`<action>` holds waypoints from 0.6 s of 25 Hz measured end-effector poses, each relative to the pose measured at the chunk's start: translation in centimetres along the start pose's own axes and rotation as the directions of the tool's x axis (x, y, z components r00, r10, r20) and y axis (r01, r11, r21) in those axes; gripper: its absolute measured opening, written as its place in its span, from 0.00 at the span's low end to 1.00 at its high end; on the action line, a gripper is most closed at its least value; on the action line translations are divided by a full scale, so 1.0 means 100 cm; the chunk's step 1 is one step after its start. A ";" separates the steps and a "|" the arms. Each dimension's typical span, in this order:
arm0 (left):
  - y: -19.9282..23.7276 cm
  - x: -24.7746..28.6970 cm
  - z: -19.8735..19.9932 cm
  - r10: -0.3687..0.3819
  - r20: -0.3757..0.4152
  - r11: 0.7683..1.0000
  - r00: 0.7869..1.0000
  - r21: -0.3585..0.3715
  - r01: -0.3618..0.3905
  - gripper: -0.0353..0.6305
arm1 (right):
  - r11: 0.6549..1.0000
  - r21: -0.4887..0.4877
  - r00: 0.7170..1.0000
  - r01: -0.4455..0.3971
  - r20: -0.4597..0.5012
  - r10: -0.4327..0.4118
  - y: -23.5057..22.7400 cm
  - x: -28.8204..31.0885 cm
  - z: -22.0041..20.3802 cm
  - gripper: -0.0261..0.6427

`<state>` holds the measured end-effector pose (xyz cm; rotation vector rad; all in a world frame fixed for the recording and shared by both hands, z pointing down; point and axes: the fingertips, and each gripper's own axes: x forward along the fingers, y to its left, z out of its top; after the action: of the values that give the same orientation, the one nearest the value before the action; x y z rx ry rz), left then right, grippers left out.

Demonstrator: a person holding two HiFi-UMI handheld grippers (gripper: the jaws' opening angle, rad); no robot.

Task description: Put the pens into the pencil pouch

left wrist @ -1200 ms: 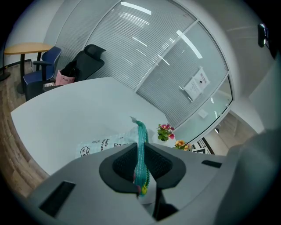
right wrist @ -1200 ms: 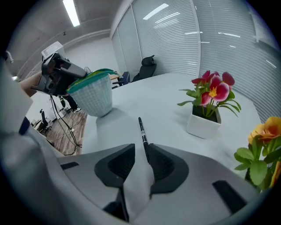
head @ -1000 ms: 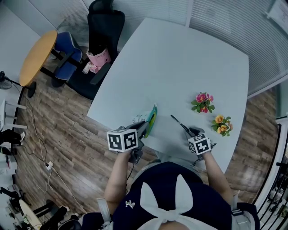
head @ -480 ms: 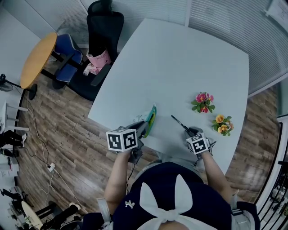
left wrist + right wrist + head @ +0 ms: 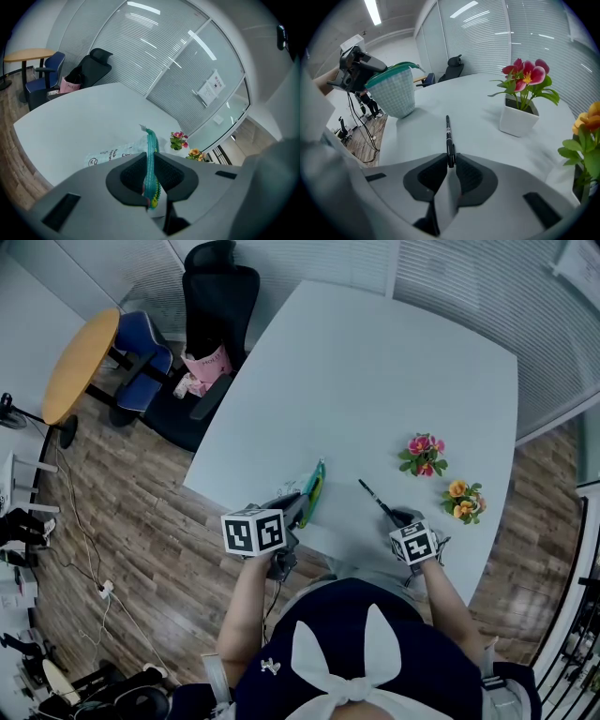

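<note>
the pale grey worktop [image 5: 375,371] carries two small potted plants near its right edge: a pink-flowered plant [image 5: 424,456] in a white pot, upright, and just beside it an orange-flowered plant [image 5: 463,502].

1. Navy top [image 5: 375,643], big white bow [image 5: 349,681] in front, small white logo [image 5: 270,667] on one shoulder.
2. Left hand-held gripper [image 5: 150,161] and right hand-held gripper [image 5: 451,158]: grey shells, black ribbed pads [image 5: 132,177], black-and-white marker cubes [image 5: 255,532].
</note>
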<state>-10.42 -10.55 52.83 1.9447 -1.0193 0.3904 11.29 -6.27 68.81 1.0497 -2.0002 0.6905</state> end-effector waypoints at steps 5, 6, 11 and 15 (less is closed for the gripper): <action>-0.001 -0.001 0.000 0.002 0.000 1.000 1.000 -0.001 -0.002 0.14 | 0.999 0.033 0.999 -0.013 0.033 0.012 0.002 -0.009 0.008 0.14; -0.001 -0.002 -0.001 0.003 -0.001 1.000 1.000 -0.002 -0.003 0.14 | 0.999 0.036 0.999 -0.013 0.041 0.012 0.002 -0.012 0.011 0.14; 0.000 -0.003 -0.001 0.001 0.001 1.000 1.000 -0.002 -0.001 0.14 | 0.999 0.037 0.996 -0.010 0.085 0.006 0.004 -0.024 0.024 0.13; 0.002 -0.003 -0.001 0.004 -0.001 1.000 1.000 0.002 -0.004 0.14 | 0.999 0.038 0.993 -0.004 0.121 0.000 0.005 -0.035 0.038 0.13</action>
<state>-10.68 -10.37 52.82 1.9449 -1.0224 0.3946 10.75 -7.31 63.74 1.1362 -2.0987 0.6830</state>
